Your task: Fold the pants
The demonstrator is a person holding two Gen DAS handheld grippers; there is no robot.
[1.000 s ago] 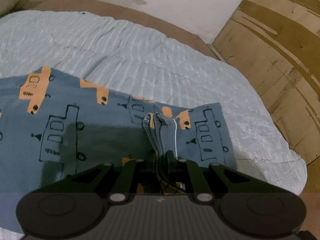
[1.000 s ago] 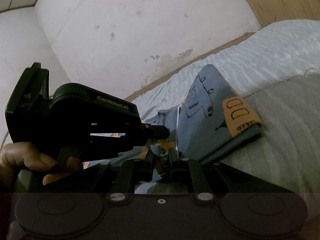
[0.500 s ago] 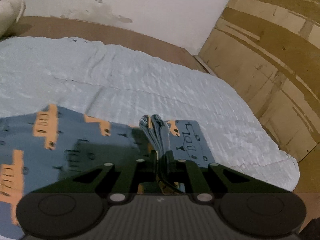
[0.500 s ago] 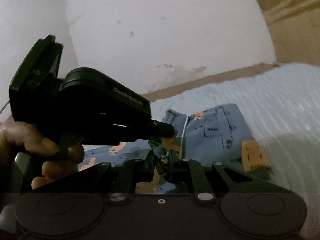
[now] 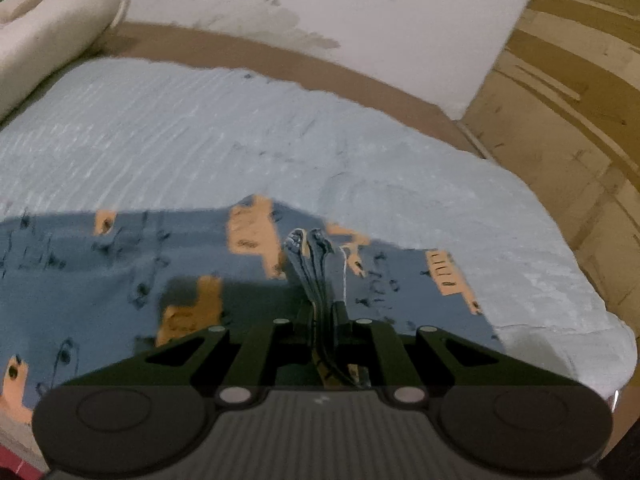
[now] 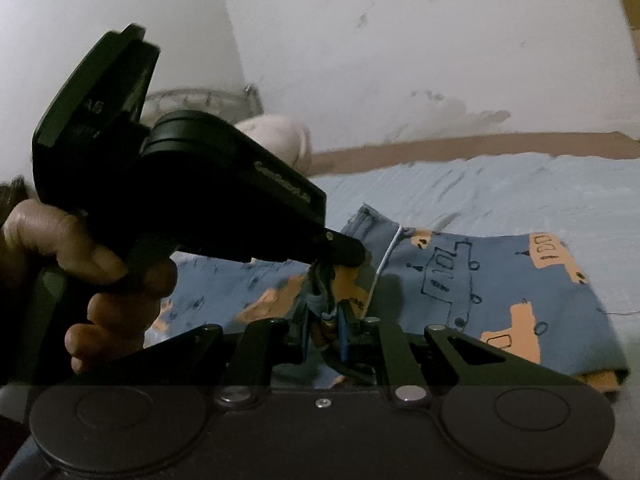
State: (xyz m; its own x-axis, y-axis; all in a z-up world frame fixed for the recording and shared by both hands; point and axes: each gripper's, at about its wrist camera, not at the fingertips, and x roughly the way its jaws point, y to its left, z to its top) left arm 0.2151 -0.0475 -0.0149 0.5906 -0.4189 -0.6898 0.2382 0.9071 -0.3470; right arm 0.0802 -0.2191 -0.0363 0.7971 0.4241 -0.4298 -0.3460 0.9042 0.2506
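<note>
A: What do the left tongs (image 5: 320,312) hold?

B: They are closed on a bunched edge of the pants (image 5: 120,272). Several layers of blue cloth stand up between the two fingers, with a white thread beside them.

A: And the right tongs (image 6: 326,322)?

B: Also closed on the pants (image 6: 480,280); a gathered bit of cloth is pinched between the blue pads. In the right wrist view the left tongs (image 6: 344,254) come in from the left side, held by the person's left hand (image 6: 92,280), and their tip is just above the same bunch of cloth.

A: Where do the pants lie?

B: On the bed, over a light blue bedspread (image 5: 240,140). The cloth is blue with orange vehicles and black line drawings. One part spreads to the left, one shorter part to the right.

A: What is around?

B: A rolled cream blanket (image 5: 48,32) at the far left corner, a white stained wall (image 5: 320,0) behind, and wooden panels (image 5: 560,100) on the right
</note>
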